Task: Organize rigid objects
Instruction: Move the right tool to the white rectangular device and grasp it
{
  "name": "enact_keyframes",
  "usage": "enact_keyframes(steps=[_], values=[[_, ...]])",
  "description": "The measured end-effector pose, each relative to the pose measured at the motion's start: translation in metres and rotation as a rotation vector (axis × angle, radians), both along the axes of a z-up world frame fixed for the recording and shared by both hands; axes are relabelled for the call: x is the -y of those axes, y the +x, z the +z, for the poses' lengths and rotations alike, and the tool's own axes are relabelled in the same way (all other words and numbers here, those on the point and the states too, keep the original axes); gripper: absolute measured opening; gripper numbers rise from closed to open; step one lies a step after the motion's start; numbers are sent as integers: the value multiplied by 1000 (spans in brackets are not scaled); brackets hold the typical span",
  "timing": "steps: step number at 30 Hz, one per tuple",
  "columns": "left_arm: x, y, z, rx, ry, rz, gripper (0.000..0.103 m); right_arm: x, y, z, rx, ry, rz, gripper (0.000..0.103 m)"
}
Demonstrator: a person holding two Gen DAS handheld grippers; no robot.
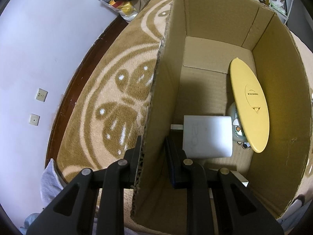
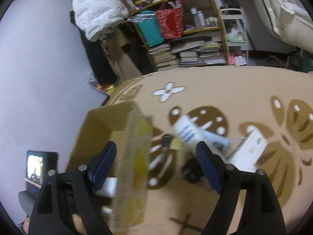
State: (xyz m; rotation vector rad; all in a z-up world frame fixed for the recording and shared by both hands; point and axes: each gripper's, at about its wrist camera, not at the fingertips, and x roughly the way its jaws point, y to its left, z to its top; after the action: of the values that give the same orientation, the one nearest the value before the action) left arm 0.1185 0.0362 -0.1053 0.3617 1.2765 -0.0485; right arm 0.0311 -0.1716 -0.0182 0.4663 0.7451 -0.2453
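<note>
An open cardboard box (image 1: 219, 25) stands on a patterned carpet. In it are a yellow oval lid (image 1: 248, 105) leaning on the right wall, a white block (image 1: 207, 135) and a small cartoon-printed container (image 1: 237, 127). My left gripper (image 1: 154, 156) is shut on the box's left wall, one finger outside and one inside. In the right wrist view my right gripper (image 2: 156, 156) stands open; the blurred box wall (image 2: 133, 156) shows between its fingers with no pad touching it. Beyond it on the carpet lie a white tube (image 2: 187, 131), a white packet with a binder clip (image 2: 248, 150) and a small black item (image 2: 168, 143).
A dark furry lump (image 2: 192, 173) lies near the right finger. A crowded shelf with books (image 2: 185, 54) and a white jacket (image 2: 95, 9) stand behind the carpet. A small lit screen (image 2: 39, 166) sits by the wall at left. A snack bag (image 1: 121, 4) lies beyond the box.
</note>
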Motion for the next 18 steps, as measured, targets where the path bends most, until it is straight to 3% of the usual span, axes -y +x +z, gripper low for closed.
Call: enact_keyframes(steps=[6,18], values=[[0,0,0,-1,-2,1,20,30,-3,-9,-15,-100,-48,88],[2,0,1,3,9,-5,20,69,-10,-49,-91,-64,-127,88]])
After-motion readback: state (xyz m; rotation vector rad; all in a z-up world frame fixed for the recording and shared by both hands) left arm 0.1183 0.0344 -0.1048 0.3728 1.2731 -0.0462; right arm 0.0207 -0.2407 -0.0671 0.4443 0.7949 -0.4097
